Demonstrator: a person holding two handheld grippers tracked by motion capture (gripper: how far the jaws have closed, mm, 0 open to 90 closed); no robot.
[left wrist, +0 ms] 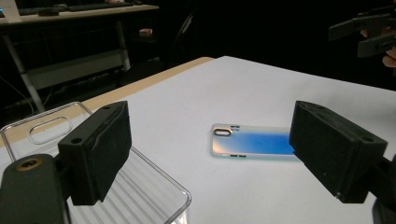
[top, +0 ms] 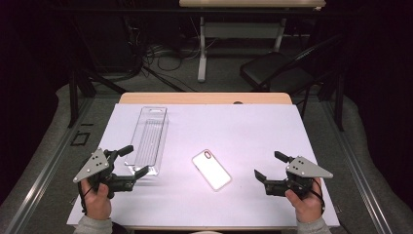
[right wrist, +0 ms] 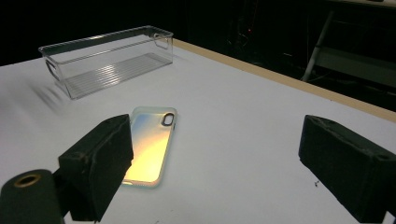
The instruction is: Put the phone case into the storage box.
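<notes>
Both our tongs, left gripper (top: 132, 160) and right gripper (top: 268, 165), stand apart and empty, phone case (top: 211, 169) between them mid-sheet, long axis eleven-to-five, right gripper slightly nearer.

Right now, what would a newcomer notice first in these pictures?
Probably the phone case, lying flat in the middle of the white table cover. Next, the clear plastic bin at the left, beside the left claw. The right claw stands open at the right, holding nothing.
</notes>
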